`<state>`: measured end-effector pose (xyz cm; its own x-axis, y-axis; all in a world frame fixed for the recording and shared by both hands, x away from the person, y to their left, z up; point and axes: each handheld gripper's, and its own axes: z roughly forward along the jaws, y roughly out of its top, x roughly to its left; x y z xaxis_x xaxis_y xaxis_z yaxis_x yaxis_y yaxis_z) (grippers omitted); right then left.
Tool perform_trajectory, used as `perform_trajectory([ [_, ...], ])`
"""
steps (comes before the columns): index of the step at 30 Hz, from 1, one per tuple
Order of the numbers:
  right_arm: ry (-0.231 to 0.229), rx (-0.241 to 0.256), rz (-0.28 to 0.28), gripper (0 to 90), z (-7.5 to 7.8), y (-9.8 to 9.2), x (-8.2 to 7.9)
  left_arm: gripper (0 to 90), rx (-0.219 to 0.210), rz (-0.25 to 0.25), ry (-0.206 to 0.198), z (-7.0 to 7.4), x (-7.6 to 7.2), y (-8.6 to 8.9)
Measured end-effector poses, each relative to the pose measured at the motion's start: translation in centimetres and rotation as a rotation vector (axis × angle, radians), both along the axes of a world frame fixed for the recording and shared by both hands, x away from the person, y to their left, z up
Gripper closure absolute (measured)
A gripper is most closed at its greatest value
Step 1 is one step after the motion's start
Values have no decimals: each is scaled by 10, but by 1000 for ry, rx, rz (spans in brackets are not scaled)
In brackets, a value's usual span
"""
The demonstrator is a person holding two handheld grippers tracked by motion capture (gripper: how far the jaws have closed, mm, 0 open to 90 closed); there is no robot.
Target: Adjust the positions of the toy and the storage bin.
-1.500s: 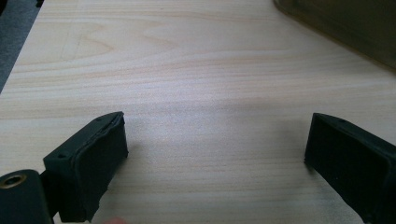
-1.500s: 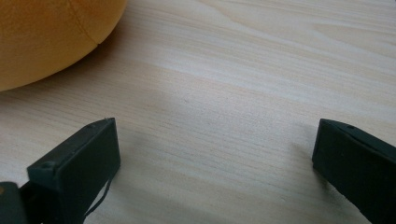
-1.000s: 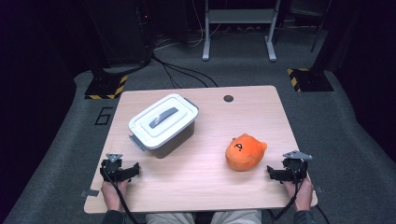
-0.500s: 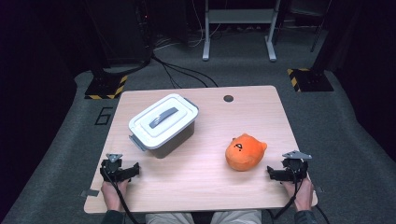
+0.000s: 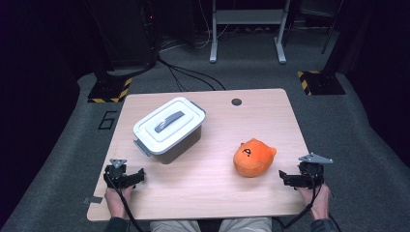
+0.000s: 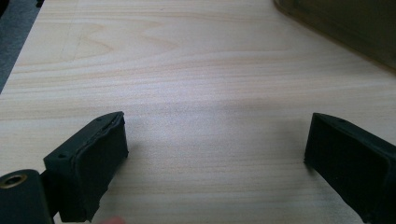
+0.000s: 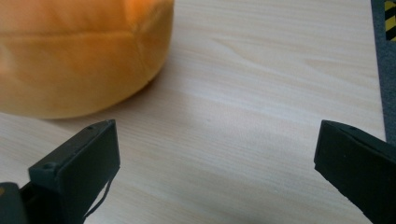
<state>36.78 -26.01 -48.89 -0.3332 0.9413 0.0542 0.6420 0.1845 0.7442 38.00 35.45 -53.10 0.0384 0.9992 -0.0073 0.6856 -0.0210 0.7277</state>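
Nothing has moved since earlier — both grippers rest on the tabletop (image 5: 212,169), fingers spread open: left gripper (image 5: 141,176) near the lidded box (image 5: 169,129), right gripper (image 5: 282,177) just beside the orange plush (image 5: 253,157).

Both grippers are matte black: the left gripper (image 6: 215,158) shows blocky screw-holed jaws, the right gripper (image 7: 215,158) trails a black cable.

The right gripper (image 7: 217,158) rests low over the wooden table (image 7: 261,93), its two black jaws spread wide with bare wood between them. An orange plush toy (image 7: 79,51) sits at about ten o'clock, just beyond the left jaw, untouched.
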Motion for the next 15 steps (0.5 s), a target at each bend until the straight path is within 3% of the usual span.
perform_trajectory([
  [10, -49, 33, 69, 0, 39, 18, 2, 54, 0, 0, 0, 0, 0, 0],
  [15, -35, 63, 127, 0, 54, 31, 9, 54, 0, 0, 0, 0, 0, 0],
])
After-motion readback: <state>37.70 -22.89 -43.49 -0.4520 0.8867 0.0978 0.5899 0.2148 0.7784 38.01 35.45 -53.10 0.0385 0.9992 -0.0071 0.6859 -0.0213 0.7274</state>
